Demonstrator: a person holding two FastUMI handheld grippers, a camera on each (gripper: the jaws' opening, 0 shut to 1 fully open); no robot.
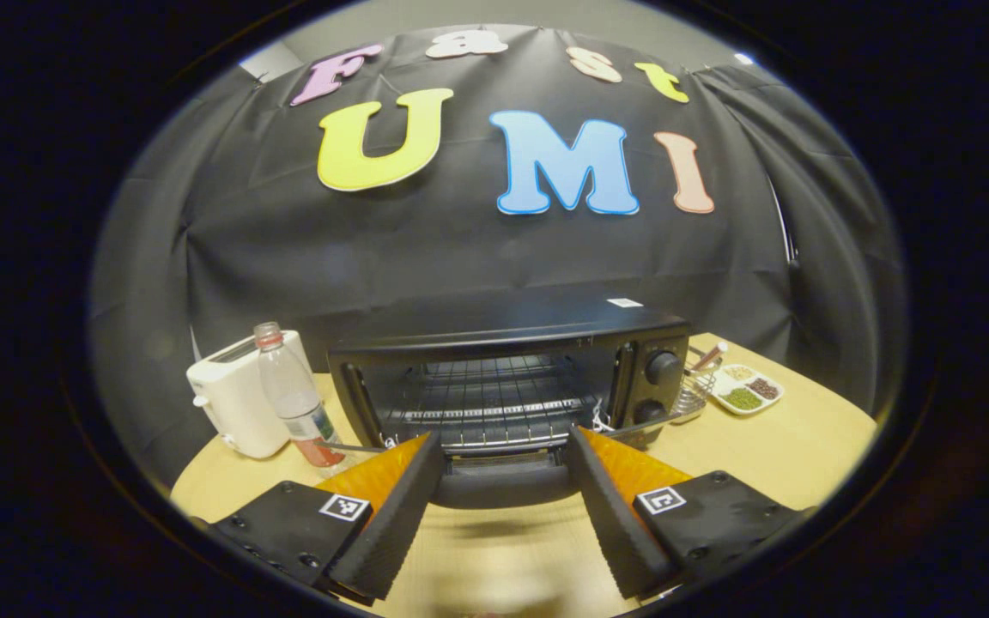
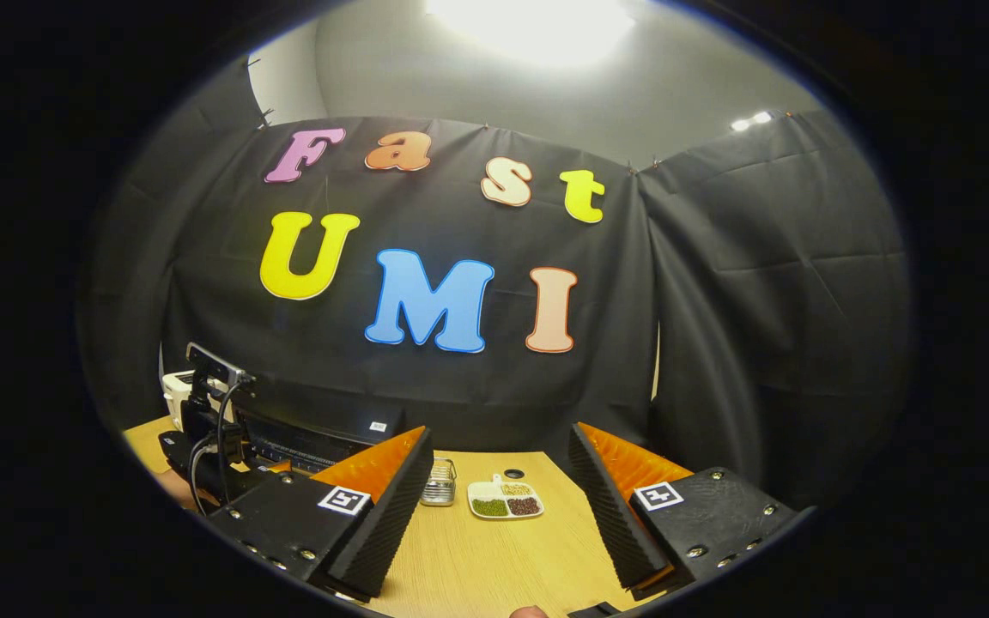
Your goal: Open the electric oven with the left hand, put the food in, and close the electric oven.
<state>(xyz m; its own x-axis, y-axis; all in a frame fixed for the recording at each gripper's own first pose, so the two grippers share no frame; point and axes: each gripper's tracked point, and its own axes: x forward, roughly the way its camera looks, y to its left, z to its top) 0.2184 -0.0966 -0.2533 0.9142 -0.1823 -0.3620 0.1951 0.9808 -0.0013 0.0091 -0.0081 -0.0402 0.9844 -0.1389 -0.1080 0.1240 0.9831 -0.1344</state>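
Observation:
The black electric oven (image 1: pixel 503 343) stands straight ahead in the left gripper view with its door dropped down, so the wire rack (image 1: pixel 486 403) inside is bare to see. The door's dark handle (image 1: pixel 503 485) lies between the spread fingers of my left gripper (image 1: pixel 503 515), which is open and pressing on nothing. A white divided plate of food (image 1: pixel 745 390) sits right of the oven. In the right gripper view my right gripper (image 2: pixel 499 524) is open and holds nothing, with the plate (image 2: pixel 505 499) ahead on the table. The oven (image 2: pixel 314 438) is off to its left, behind the other gripper (image 2: pixel 211 429).
A white toaster (image 1: pixel 233 399) and a plastic bottle (image 1: pixel 293 395) stand left of the oven. A small wire basket (image 1: pixel 692 395) sits by the oven's right side, seen also as the basket (image 2: pixel 439 482) near the plate. Light wooden table (image 1: pixel 803 446) all around.

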